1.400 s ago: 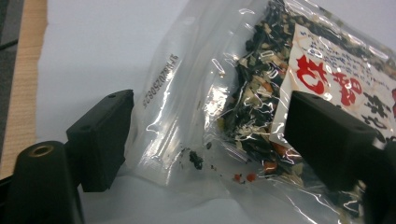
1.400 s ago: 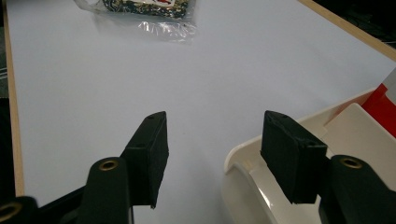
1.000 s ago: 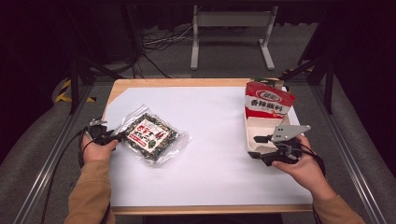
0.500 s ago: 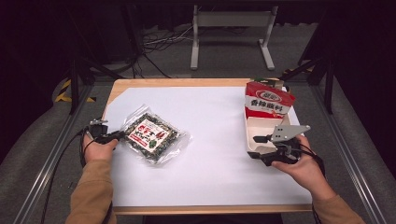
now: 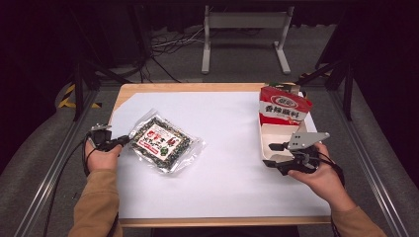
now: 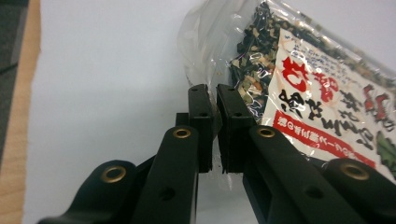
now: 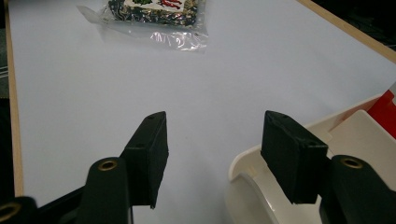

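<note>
The left gripper's (image 6: 212,93) fingers have just closed, pinching the snack packet's (image 5: 160,143) clear edge at frame left, while the right gripper's (image 7: 215,140) fingers gape beside the white tray (image 5: 269,140).

1 seaweed pkt (image 5: 161,144), 1 box (image 5: 279,129), 2 tongs: left (image 5: 120,142), right (image 5: 272,155)

Dark room w/ grey floor (image 5: 44,163), metal stand (image 5: 245,34) & cables (image 5: 168,47) behind table (image 5: 197,88).

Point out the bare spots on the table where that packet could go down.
Widest bare patch: white sheet between packet and carton. Also free: strip along the near edge. Crowded: left edge by left gripper, right edge by right gripper.
</note>
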Demonstrator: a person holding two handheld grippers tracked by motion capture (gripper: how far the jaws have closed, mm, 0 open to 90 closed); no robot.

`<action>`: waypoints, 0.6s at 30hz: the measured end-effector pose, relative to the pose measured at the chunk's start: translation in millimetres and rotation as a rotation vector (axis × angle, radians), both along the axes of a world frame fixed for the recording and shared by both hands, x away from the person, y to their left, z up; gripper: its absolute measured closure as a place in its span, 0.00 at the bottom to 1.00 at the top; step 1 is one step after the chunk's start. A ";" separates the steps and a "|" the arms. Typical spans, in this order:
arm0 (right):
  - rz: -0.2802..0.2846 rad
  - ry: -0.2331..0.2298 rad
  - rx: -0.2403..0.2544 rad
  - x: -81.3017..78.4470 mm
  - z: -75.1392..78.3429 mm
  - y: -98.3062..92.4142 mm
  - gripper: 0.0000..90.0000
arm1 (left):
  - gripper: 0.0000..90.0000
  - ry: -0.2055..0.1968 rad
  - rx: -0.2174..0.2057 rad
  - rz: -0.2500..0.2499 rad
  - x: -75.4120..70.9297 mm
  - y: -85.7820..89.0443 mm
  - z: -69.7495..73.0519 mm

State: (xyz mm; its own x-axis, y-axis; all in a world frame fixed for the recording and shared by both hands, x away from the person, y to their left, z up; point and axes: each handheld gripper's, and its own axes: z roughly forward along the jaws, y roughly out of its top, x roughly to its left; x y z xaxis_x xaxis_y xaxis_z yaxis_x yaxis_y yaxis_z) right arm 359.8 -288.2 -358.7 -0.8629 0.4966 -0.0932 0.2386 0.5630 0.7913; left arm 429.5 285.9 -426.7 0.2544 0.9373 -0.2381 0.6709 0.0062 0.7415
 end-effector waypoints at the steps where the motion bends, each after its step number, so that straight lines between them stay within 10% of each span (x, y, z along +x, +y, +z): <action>1: -0.001 0.000 0.000 -0.1 0.3 0.1 0.46 | 0.95 -0.006 -0.003 0.002 -1.5 -1.1 3.2; 18: -0.002 -0.051 -0.047 1.7 2.2 1.0 0.54 | 0.98 -0.239 0.022 -0.146 -34.8 -42.6 70.5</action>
State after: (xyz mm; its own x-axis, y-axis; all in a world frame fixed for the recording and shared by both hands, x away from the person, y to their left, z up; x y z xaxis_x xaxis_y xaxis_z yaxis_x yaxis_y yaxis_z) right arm 361.5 -287.2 -356.6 -0.8554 0.4926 -0.1601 0.1998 0.5990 0.7754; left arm 394.6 243.2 -356.2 0.4338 0.8908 -0.1353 0.4696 -0.0954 0.8777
